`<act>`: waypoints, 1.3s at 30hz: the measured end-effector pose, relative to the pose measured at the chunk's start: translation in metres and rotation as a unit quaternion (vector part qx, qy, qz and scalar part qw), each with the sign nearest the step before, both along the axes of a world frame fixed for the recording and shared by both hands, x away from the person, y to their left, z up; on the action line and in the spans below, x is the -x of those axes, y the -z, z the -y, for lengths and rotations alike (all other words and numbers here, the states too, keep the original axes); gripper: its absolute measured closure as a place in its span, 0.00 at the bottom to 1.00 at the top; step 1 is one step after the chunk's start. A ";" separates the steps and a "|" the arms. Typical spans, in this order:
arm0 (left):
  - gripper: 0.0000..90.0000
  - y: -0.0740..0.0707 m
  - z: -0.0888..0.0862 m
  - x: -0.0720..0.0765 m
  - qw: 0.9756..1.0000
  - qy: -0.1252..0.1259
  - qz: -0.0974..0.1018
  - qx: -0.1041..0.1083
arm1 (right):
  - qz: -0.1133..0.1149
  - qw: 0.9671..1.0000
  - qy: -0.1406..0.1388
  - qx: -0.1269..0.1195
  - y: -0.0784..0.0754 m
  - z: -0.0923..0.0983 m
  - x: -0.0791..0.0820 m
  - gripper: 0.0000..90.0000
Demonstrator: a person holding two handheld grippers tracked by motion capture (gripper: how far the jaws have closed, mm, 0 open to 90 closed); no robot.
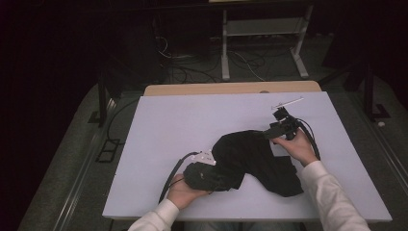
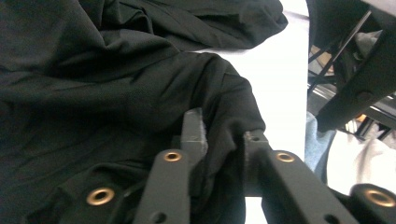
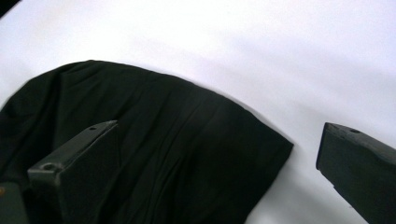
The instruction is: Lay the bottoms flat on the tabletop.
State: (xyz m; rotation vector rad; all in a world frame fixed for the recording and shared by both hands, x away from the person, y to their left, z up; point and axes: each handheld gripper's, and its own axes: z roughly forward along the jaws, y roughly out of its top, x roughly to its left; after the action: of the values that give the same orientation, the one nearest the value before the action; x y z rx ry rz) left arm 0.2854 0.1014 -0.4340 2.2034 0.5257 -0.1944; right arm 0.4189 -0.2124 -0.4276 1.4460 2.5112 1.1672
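A crumpled black cloth [image 1: 250, 159] lies on the white tabletop [image 1: 183, 120], a little right of centre and near the front. At the cloth's near left end, my left gripper [image 1: 208, 169] is shut on a fold. In the left gripper view the two jaws pinch that fold [image 2: 219, 140] between them. My right gripper [image 1: 270, 133] is at the cloth's far right edge, held in a hand. In the right gripper view it [image 3: 219, 163] stands wide open above the cloth's rounded edge [image 3: 163, 140], and nothing is between the pads.
A wooden strip [image 1: 231, 88] runs along the table's far edge. Beyond it stand a metal frame [image 1: 262, 43] and loose cables [image 1: 187, 67] on the dark floor. A thin white rod [image 1: 287, 102] shows just past the right gripper. Bare white surface spreads left and far.
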 end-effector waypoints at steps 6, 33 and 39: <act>0.64 -0.014 -0.015 -0.002 1.000 -0.022 0.010 0.013 | -0.005 1.000 -0.003 -0.001 0.006 -0.008 -0.004 0.00; 0.36 0.011 -0.029 -0.091 0.988 -0.145 -0.032 0.032 | -0.020 1.000 0.001 0.002 0.023 -0.013 -0.019 0.07; 0.79 0.021 -0.017 -0.099 0.991 -0.126 -0.052 -0.007 | -0.018 1.000 0.005 0.002 0.024 -0.013 -0.018 0.48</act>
State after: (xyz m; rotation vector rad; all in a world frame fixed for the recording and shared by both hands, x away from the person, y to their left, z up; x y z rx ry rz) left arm 0.3845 0.1188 -0.4547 2.1255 0.8594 -0.1714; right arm 0.4369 -0.1998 -0.4517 1.4913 2.5240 1.1450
